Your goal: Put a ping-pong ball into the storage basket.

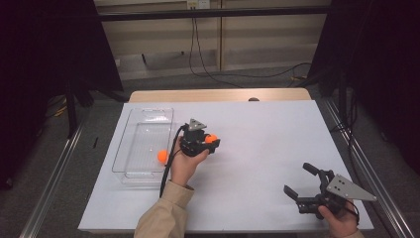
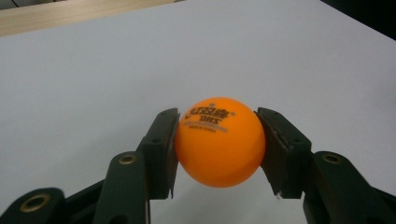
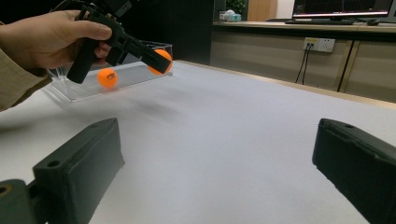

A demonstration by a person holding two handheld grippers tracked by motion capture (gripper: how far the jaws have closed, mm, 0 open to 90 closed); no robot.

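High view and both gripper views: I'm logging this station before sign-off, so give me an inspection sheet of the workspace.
Surface: white sheet over a wooden table.
Job's things: orange ball clamped in the left gripper, above the sheet; second ball in the clear tray at the sheet's left.
Clutter: nothing seen.
Grippers: left gripper's jaws shut on the ball; right gripper near the sheet's front right corner, jaws open, nothing between them.
Cables: black cable trails from the left gripper; more cables on the floor beyond.
Surroundings: black curtains both sides, cabinets behind.
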